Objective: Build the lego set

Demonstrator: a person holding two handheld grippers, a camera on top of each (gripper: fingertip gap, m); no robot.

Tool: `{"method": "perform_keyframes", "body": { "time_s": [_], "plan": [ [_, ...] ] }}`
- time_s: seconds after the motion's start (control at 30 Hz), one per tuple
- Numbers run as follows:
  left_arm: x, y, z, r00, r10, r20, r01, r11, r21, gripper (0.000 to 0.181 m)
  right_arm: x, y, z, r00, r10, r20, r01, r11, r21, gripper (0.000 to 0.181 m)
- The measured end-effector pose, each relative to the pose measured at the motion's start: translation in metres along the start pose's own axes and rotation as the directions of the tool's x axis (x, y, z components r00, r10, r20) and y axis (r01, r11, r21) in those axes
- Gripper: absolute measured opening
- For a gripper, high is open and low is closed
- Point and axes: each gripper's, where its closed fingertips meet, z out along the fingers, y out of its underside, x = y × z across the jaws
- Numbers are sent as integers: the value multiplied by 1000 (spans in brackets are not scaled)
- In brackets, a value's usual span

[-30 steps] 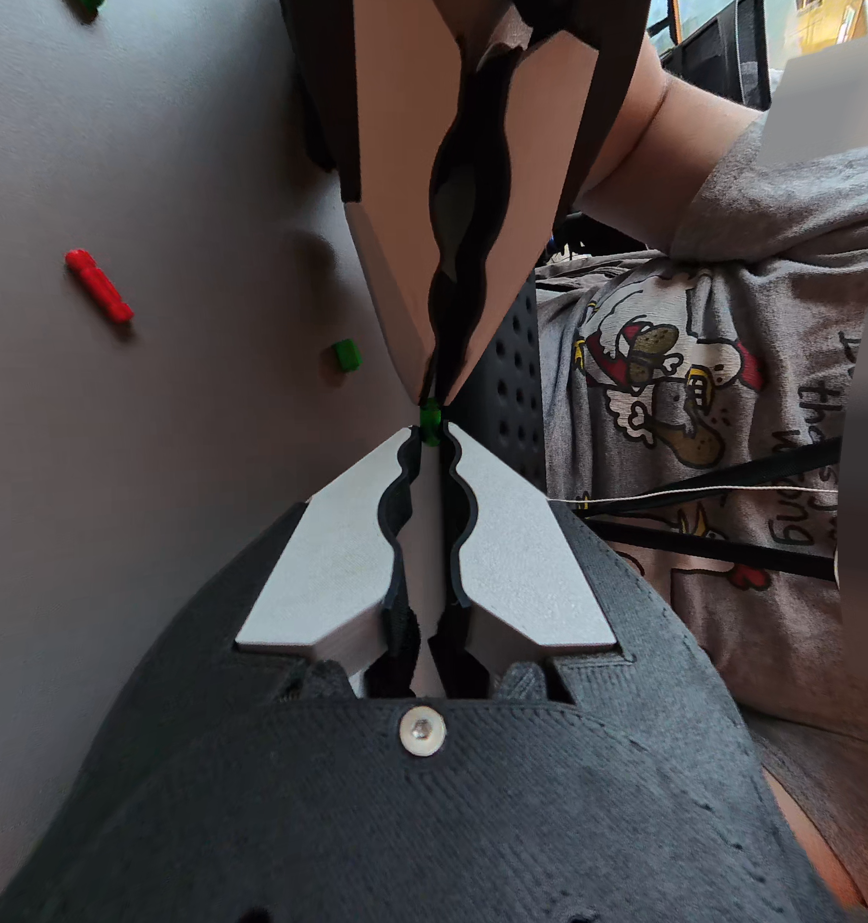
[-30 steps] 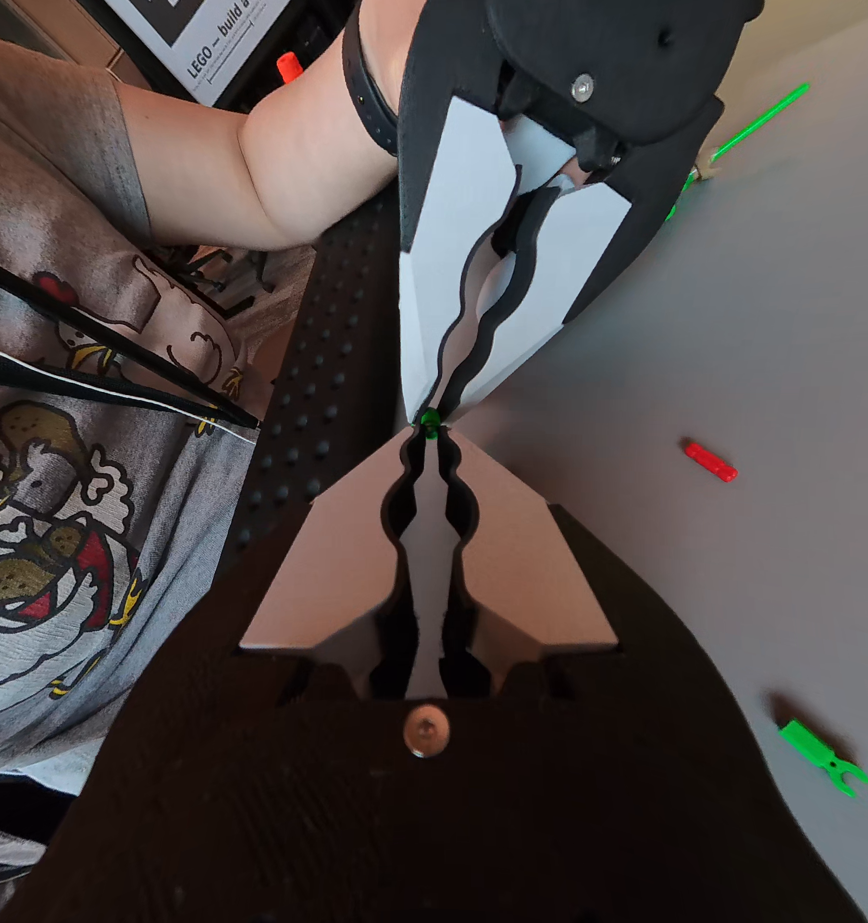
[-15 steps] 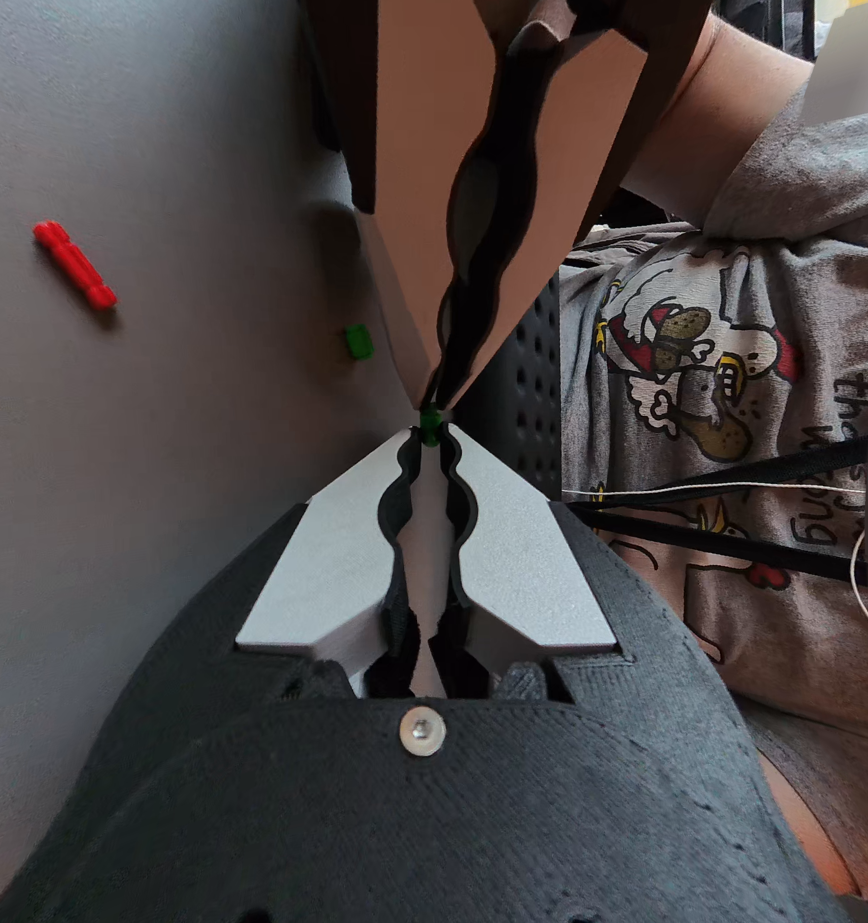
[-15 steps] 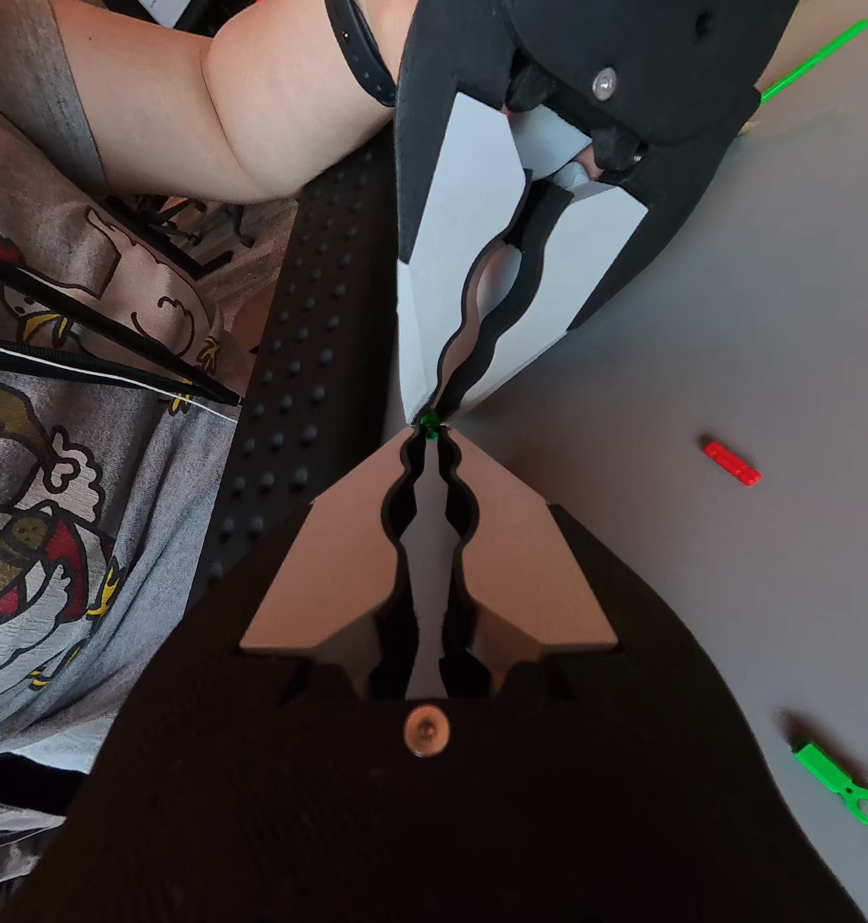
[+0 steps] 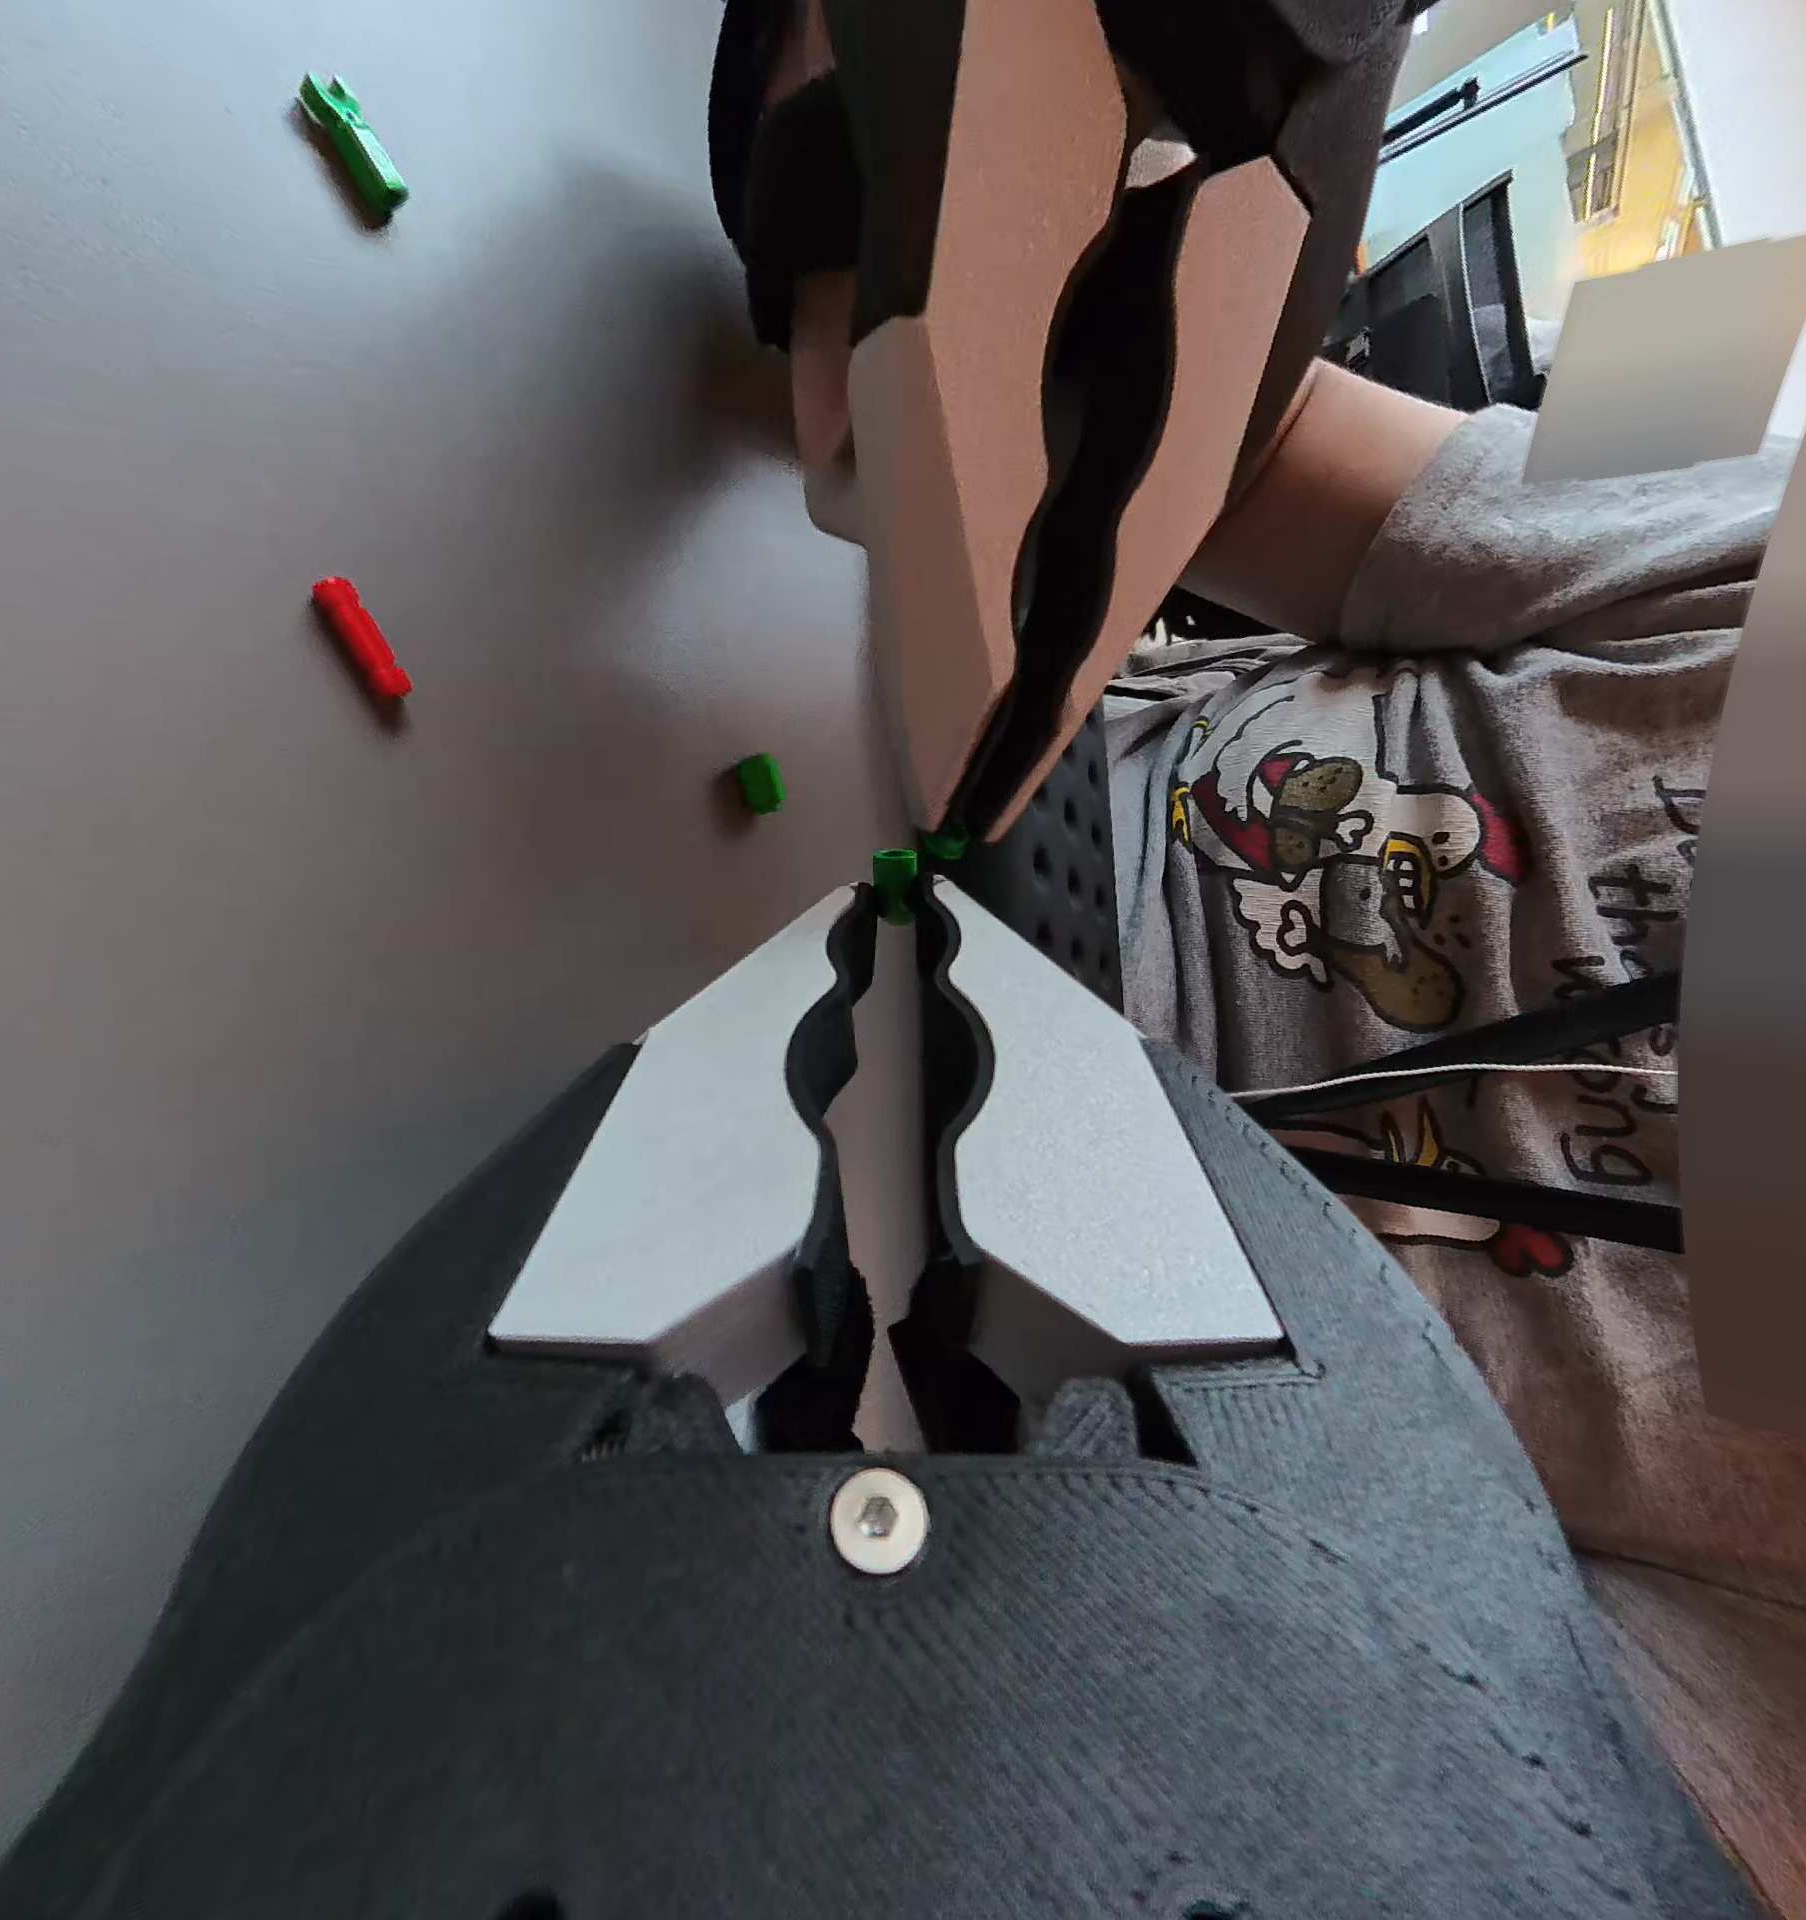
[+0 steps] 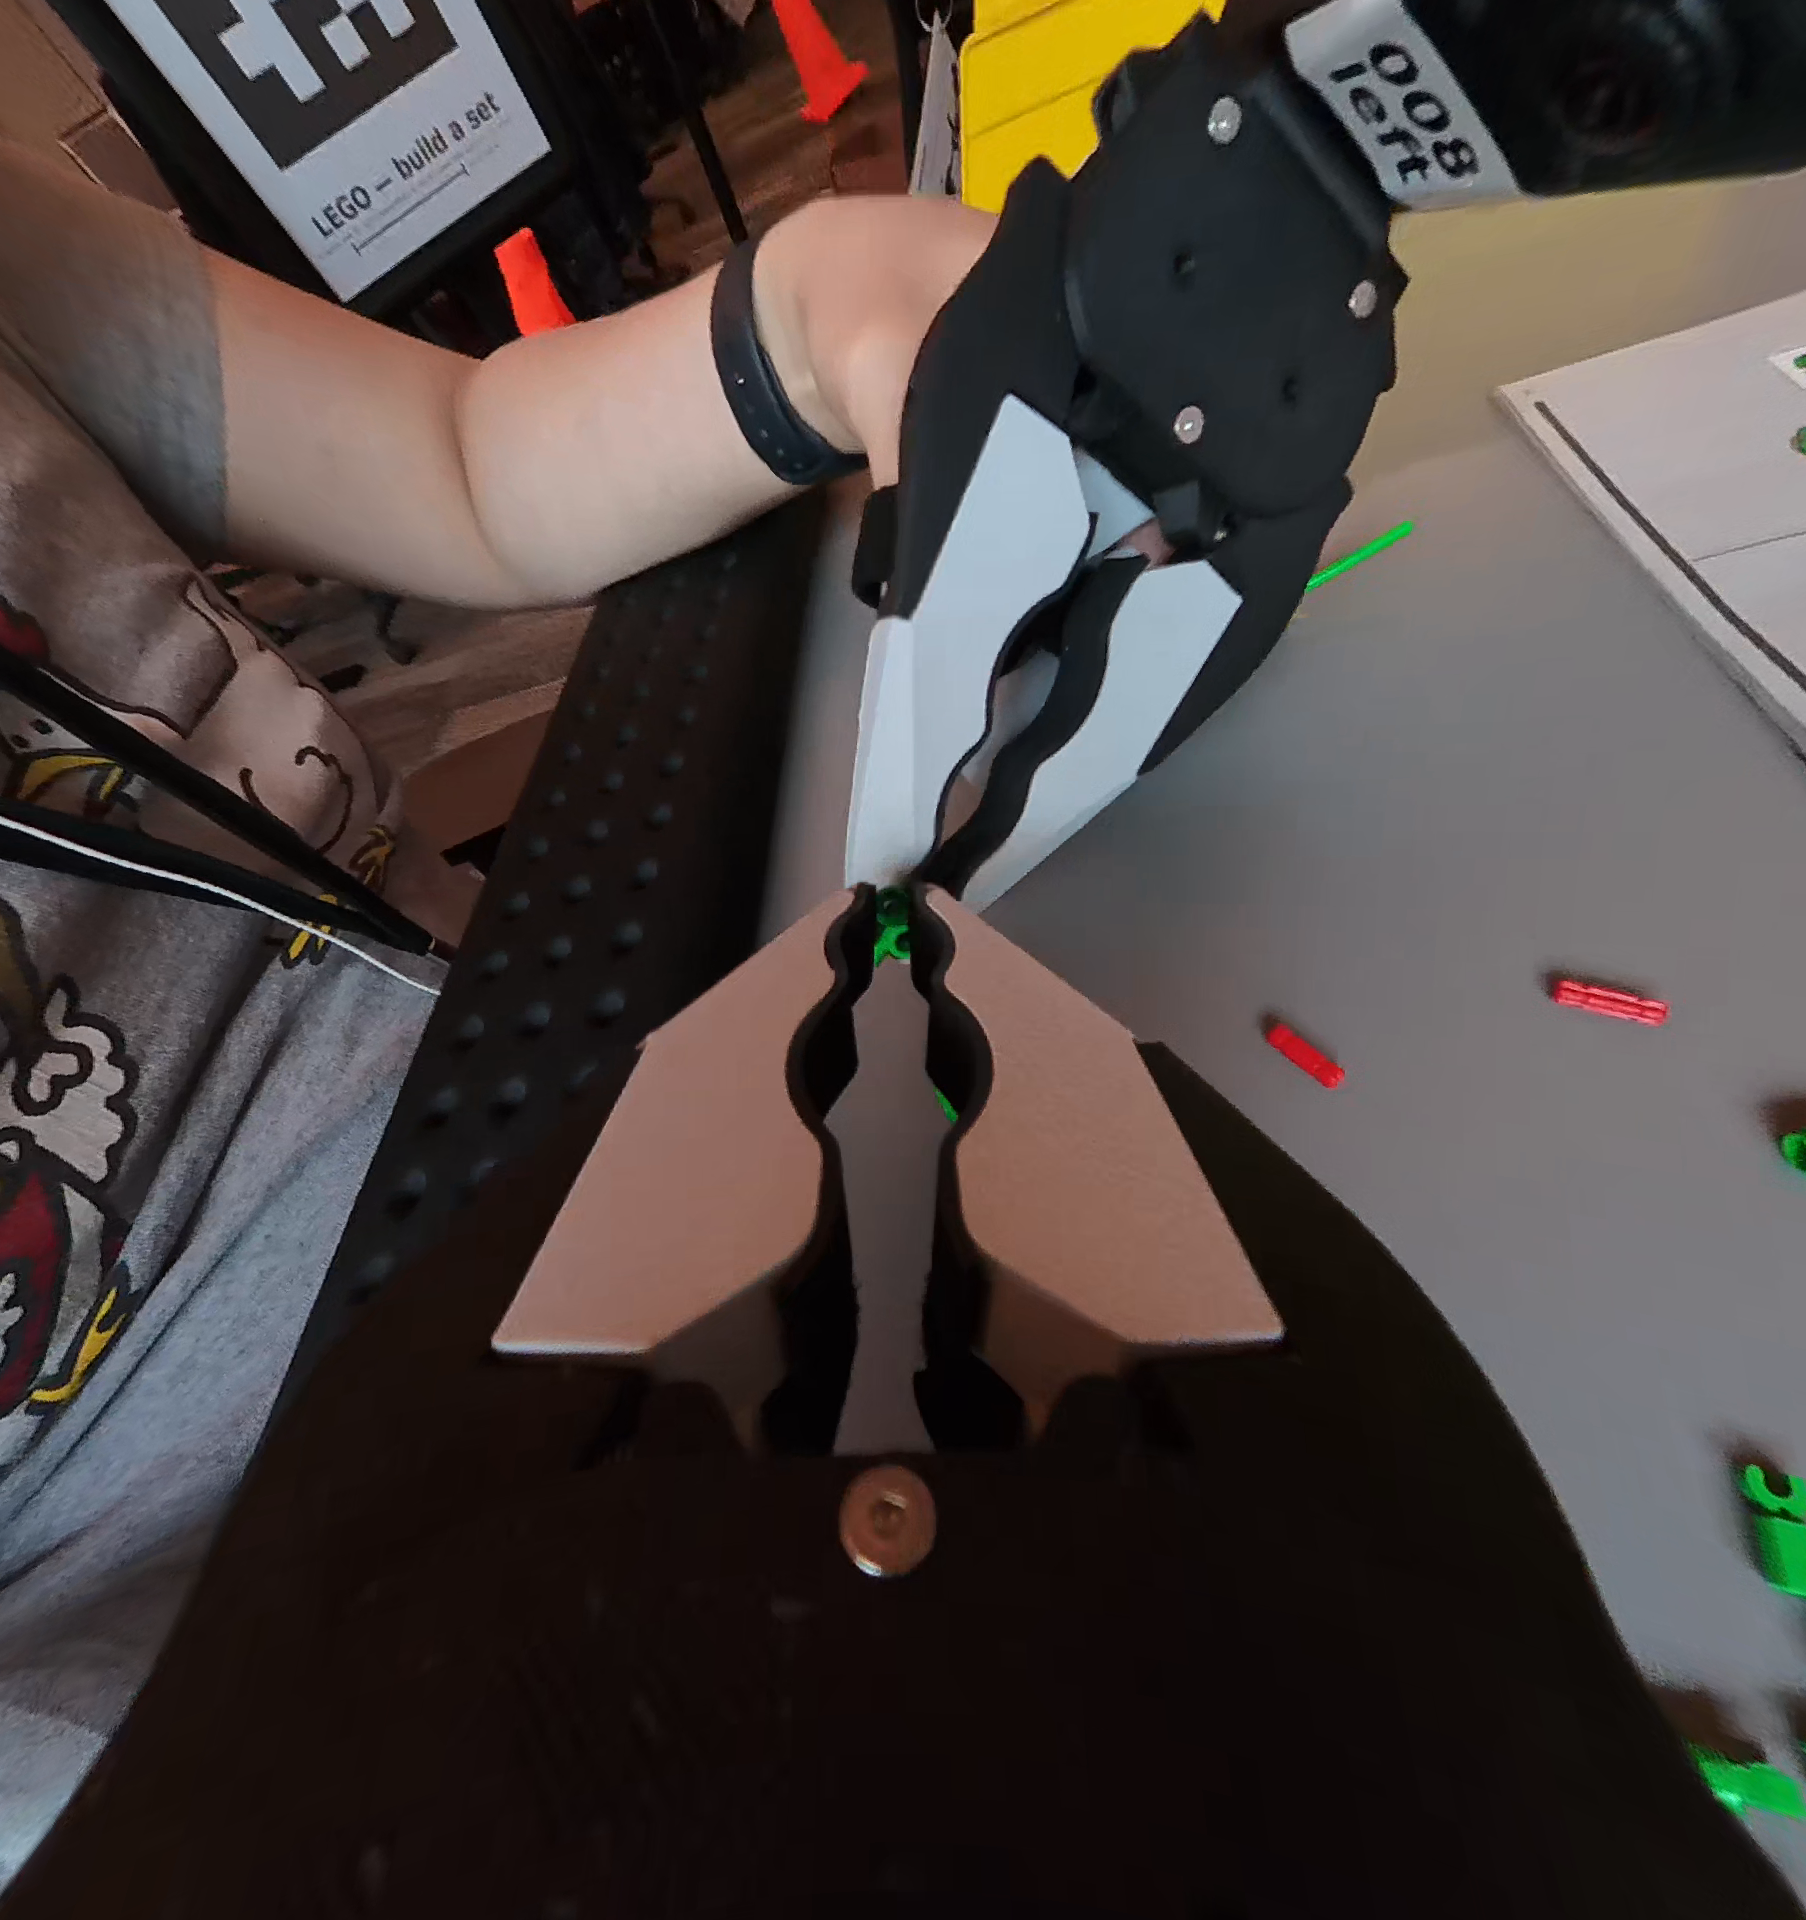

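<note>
In the left wrist view my left gripper (image 5: pixel 894 896) is shut on a small dark green peg (image 5: pixel 893 876) that sticks out of its tips. My right gripper (image 5: pixel 956 831) comes in from above, shut on another small green piece (image 5: pixel 946 840). The two pieces sit tip to tip, slightly offset; I cannot tell whether they touch. In the right wrist view my right gripper (image 6: pixel 888 906) pinches the bright green piece (image 6: pixel 891 932), and the left gripper (image 6: pixel 914 871) meets it from above. Both are held above the grey table's near edge.
Loose on the grey table (image 5: pixel 255 935) lie a red pin (image 5: pixel 362 636), a green clip piece (image 5: pixel 353 145) and a small green stud (image 5: pixel 759 781). The right wrist view shows red pieces (image 6: pixel 1608 1000), several green pieces (image 6: pixel 1787 1548), a thin green rod (image 6: pixel 1361 556) and an instruction sheet (image 6: pixel 1709 582). A black perforated strip (image 6: pixel 566 935) borders the table edge, with a person's torso beyond. Left and right tips are no more than a few centimetres apart. From either gripper's tips it is about 8 cm to the red pin (image 5: pixel 362 636).
The tips met on one green spot before. Now the right gripper's tips sit up and right of the left's, and two green pieces show. Both views have swung, showing more table.
</note>
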Motion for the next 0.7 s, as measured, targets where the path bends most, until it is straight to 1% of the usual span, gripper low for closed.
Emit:
{"method": "perform_keyframes", "body": {
  "time_s": [0.07, 0.13, 0.27, 0.37, 0.53, 0.6, 0.7],
  "plan": [
    [-1, 0, 1, 1000, -3, -5, 3, 1000, -1, 5, 6, 3, -2, 999, -11, -39, 10, 1000, -19, 4],
    [-1, -1, 0, 1000, -5, -5, 5, 1000, 7, 5, 3, 0, -4, 1000, -12, -26, 12, 1000, -4, 3],
    [2, -7, -4, 1000, 22, -4, -22, 999, 42, 5, 6, 0, -7, 999, 2, -39, -2, 1000, 1, 3],
    [5, -12, -8, 998, 69, 8, -69, 995, 69, 5, 8, -4, -9, 998, 54, -17, -54, 998, 40, 2],
    [8, -19, -13, 996, 91, -5, -90, 989, 118, 5, 5, -13, -13, 979, 178, 100, -190, 973, 128, 0],
    [9, -20, -13, 994, 107, -5, -105, 986, 126, 5, 5, -15, -14, 976, 183, 114, -198, 970, 142, 0],
    [9, -21, -13, 994, 108, -2, -107, 985, 133, 5, 7, -17, -15, 982, 167, 86, -179, 973, 149, 0]
  ]
}}
